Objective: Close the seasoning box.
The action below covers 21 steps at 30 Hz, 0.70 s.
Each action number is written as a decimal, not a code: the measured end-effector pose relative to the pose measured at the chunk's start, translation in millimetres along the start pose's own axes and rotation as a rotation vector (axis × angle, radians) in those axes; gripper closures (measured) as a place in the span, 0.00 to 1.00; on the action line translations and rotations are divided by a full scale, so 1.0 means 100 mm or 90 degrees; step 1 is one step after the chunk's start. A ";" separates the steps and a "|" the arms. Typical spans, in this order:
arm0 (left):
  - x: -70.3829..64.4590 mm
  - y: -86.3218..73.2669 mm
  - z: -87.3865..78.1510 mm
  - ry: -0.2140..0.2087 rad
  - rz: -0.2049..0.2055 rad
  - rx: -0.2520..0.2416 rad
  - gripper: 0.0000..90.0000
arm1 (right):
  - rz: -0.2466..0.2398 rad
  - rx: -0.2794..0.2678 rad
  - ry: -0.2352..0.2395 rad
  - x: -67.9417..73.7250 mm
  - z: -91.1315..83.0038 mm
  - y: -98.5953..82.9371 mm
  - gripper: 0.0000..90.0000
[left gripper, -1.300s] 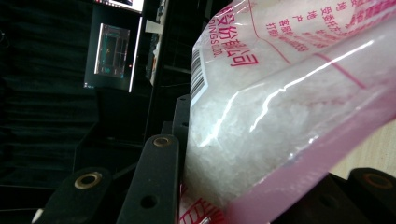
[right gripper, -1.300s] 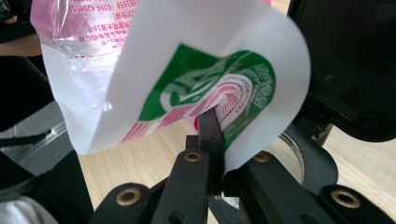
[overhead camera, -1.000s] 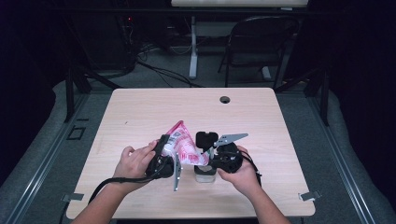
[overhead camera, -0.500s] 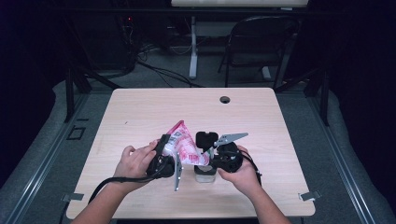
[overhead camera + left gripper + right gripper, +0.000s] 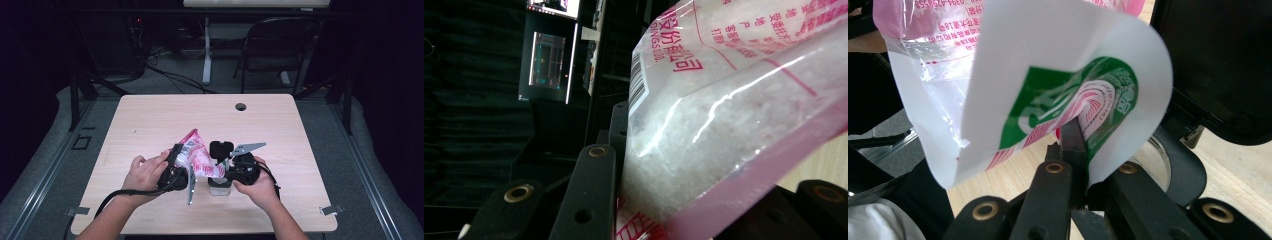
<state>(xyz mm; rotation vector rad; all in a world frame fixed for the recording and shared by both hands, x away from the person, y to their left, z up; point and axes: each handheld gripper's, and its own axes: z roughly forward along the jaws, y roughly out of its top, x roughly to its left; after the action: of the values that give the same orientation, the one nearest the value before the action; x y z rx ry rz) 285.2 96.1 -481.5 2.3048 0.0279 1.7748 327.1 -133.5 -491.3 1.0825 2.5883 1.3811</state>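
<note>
Pink and clear plastic make up the bag (image 5: 196,156), a soft pouch printed with red characters and a barcode, holding white grainy crystals that press against its see-through wall in the left gripper view (image 5: 724,125). It hangs tilted above the near middle of the table (image 5: 150,120), its pointed upper corner toward the far side and its lower end down between the two claws. In the right gripper view the bag's edge (image 5: 1068,95) curls over into a white flap with a green and pink printed patch.

Left claw (image 5: 186,172) grips the bag from the side: its black jaws sit closed against the pouch's lower part, the plastic bulging between them. Right claw (image 5: 223,165) has its jaws pinched together on the curled printed edge, as its own view shows (image 5: 1073,150).

Just under the bag's lower end a small clear container (image 5: 220,185) stands on the table, close to the right hand (image 5: 257,185). The left hand (image 5: 147,172) wraps its gripper from the other side. A round cable hole (image 5: 241,106) lies well apart, near the table's far edge.
</note>
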 end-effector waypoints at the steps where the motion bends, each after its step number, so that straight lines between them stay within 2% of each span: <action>1: 0.00 0.01 0.00 -0.002 0.002 0.002 0.82 | 0.002 -0.002 0.002 0.00 0.00 -0.01 1.00; 21: 0.02 0.05 -0.01 0.004 0.017 0.000 0.82 | 0.015 -0.009 0.012 -0.03 0.01 -0.04 1.00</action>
<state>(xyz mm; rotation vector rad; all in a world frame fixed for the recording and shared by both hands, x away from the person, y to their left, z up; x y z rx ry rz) 284.2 92.0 -478.6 2.3107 -0.0018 1.7950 327.3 -136.2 -495.7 1.1067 2.5826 1.4203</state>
